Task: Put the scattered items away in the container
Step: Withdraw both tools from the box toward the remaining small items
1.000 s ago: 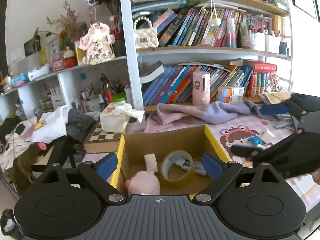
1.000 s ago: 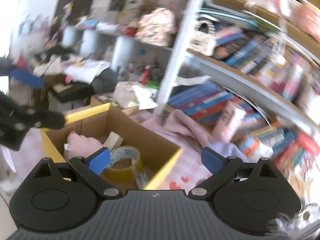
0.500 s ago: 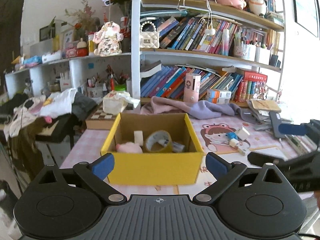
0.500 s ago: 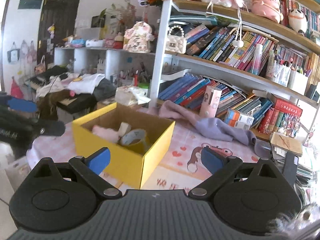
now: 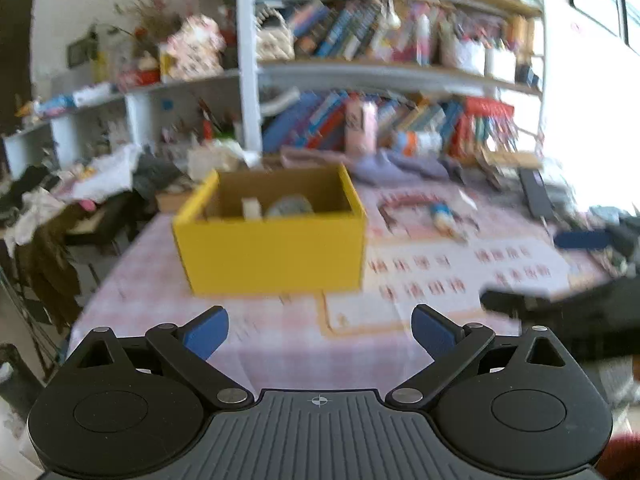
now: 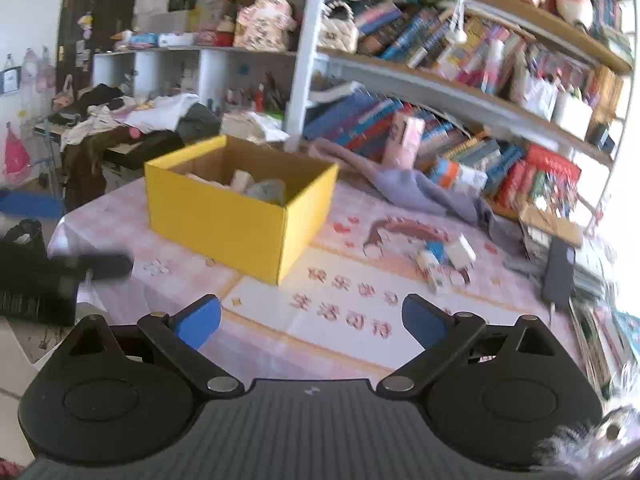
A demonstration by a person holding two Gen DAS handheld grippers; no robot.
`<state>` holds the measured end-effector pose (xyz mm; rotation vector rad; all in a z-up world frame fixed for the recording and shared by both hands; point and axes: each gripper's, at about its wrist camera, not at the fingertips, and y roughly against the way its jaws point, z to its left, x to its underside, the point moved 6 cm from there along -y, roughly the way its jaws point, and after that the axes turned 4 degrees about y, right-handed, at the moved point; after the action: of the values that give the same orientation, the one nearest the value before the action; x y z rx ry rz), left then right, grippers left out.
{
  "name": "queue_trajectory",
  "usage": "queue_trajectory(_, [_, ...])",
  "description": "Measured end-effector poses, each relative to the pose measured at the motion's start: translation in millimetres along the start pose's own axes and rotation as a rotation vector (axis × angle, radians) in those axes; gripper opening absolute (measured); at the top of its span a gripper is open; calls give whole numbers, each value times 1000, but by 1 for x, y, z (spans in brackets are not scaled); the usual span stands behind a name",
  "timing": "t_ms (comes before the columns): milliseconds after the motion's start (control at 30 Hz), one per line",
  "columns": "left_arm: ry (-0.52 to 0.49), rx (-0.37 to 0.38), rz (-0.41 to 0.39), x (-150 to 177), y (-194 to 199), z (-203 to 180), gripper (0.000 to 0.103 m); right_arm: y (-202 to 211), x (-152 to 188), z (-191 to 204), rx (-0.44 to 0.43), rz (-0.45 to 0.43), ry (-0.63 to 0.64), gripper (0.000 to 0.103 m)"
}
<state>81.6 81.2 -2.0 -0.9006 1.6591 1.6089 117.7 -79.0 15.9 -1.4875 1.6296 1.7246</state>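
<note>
While both grippers sit back from the yellow box (image 6: 240, 216), it already has stuff in it: a roll of tape (image 6: 268, 190) and a small pale block (image 6: 240, 179) poke up above the rim, so I'd say the tidying is mostly underway but not done. From the right wrist view the box is at about 11 o'clock on the pink checked tablecloth (image 6: 352, 344).

What's left, as far as I can see: a little cluster of small items (image 6: 444, 260) at roughly 1 o'clock, on the cartoon mat beside the box. There's a blue-capped thing and a white boxy thing in there, too blurry to name for sure. A dark flat gadget (image 6: 558, 268) lies further out at 2 o'clock; no idea if that counts as clutter.

The right gripper (image 6: 310, 320) has its blue pads spread wide with nothing between them. Same for the left gripper (image 5: 320, 330), wide apart and empty, aimed at the box at 12 o'clock.

Writing: there's a row of pink characters printed on the mat (image 6: 344, 294), but they're smeared and I can't read them. Book spines on the shelf (image 6: 440, 80) are too fuzzy for titles too.
</note>
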Motion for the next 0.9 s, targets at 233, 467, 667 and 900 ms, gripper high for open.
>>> queue_trajectory(233, [-35, 41, 48, 12, -9, -19, 100, -3, 23, -13, 18, 77, -40, 98])
queue_trajectory(467, [-55, 85, 128, 18, -26, -37, 100, -11, 43, -24, 25, 181, -39, 98])
queue_trajectory(667, [-68, 124, 159, 18, -40, -53, 100, -12, 51, -42, 51, 209, -71, 98])
queue_trajectory(900, [-104, 171, 180, 12, -60, -77, 100, -18, 60, -68, 92, 244, -107, 98])
